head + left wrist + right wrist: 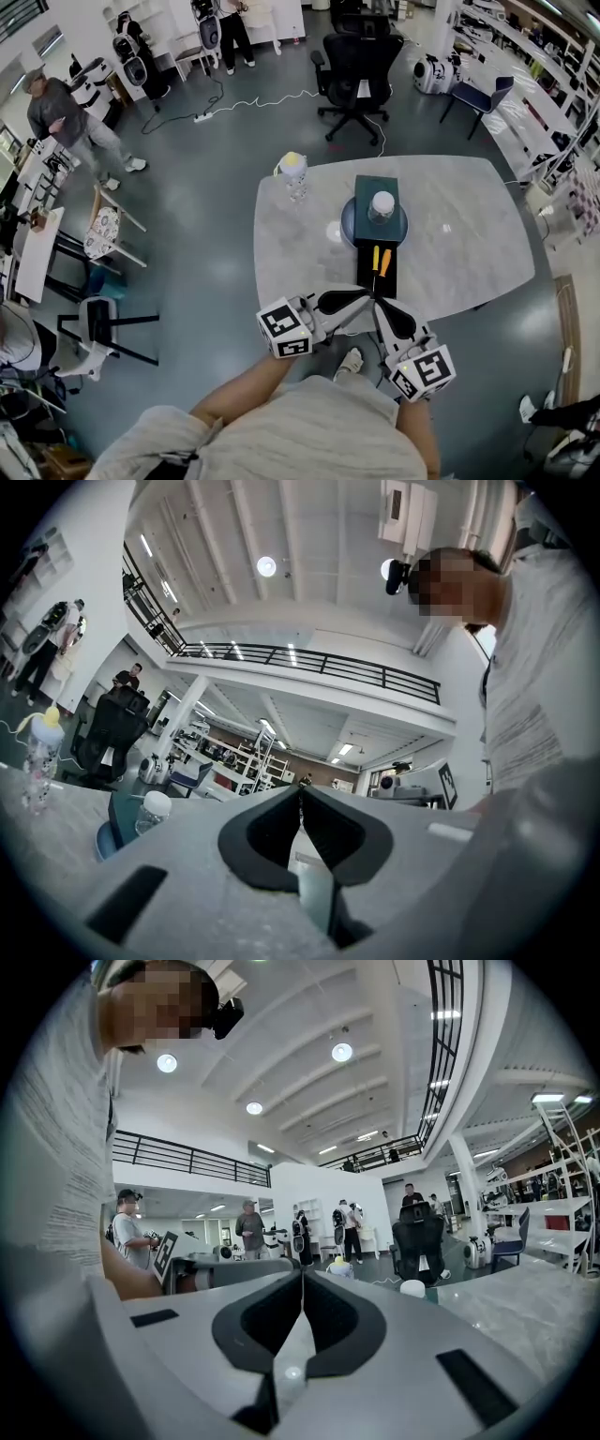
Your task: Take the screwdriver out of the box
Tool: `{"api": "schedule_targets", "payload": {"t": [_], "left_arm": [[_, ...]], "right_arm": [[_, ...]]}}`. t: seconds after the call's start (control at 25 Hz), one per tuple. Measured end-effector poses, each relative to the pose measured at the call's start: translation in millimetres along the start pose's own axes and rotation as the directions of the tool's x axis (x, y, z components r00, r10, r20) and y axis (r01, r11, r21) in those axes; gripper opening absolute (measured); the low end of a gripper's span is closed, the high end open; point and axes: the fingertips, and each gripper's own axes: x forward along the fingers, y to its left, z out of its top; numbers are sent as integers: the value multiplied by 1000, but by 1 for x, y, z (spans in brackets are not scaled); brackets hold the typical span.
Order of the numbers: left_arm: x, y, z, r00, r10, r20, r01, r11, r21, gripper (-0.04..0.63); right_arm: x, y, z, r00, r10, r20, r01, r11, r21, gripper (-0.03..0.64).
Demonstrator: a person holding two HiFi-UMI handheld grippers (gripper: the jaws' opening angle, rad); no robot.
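Note:
A long dark box (376,278) lies on the pale marble table (469,234), its near part open. Two screwdrivers rest in it side by side, one with a yellow handle (375,257) and one with an orange handle (384,262). My left gripper (367,298) comes in from the left and my right gripper (377,304) from the lower right. Their tips nearly meet at the table's near edge, just short of the box. Both are shut with nothing between the jaws, as the left gripper view (300,794) and the right gripper view (302,1275) also show.
A white-capped bottle (382,205) stands on a blue round plate (349,228) at the box's far part. A yellow-capped bottle (293,174) stands at the table's far left. A black office chair (358,70) is beyond the table, and people stand far off.

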Motion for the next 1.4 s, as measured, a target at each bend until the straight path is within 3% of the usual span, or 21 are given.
{"api": "schedule_targets", "payload": {"t": [0.64,1.0,1.4], "left_arm": [[68,54,1,998,66,11,-66,998,15,23],[71,77,-1,995,103,8,-103,994,19,23],[68,107,7,998,45,-36,-45,999,-5,23]], "right_arm": [[23,-81,5,998,64,-16,-64,998,-4,12],[24,-111,-6,999,21,-49,-20,1000,11,12],[55,-124,-15,993,-75,-94,79,996,42,12]]}}
